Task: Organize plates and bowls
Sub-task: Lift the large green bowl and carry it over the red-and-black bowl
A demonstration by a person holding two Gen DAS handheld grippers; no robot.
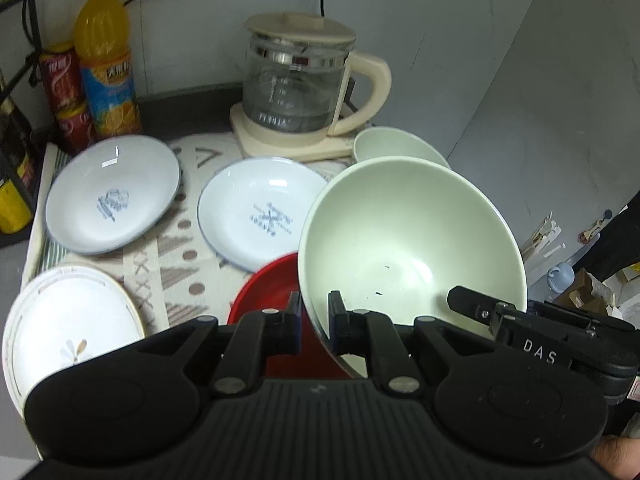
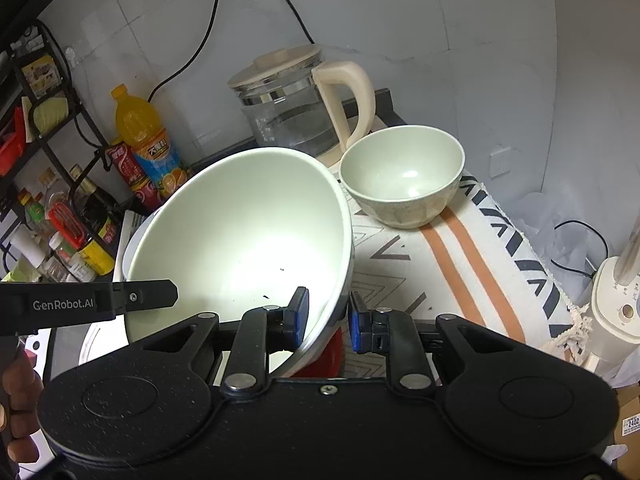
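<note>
A large pale green bowl (image 1: 412,240) is tilted and held above the table by both grippers. My left gripper (image 1: 315,320) is shut on its near left rim. My right gripper (image 2: 328,320) straddles its right rim, one finger inside and one outside; the bowl (image 2: 240,240) fills the middle of that view. A red bowl (image 1: 268,284) lies under it. Two pale blue plates (image 1: 114,192) (image 1: 260,212) and a white plate (image 1: 68,324) lie on the patterned cloth. A smaller green bowl (image 2: 402,174) stands at the back right.
A glass kettle (image 1: 300,80) stands on its base at the back. An orange juice bottle (image 1: 106,60) and red cans (image 1: 64,80) stand at the back left by a black rack (image 2: 52,160) of bottles. A white appliance (image 2: 616,304) stands off the table's right.
</note>
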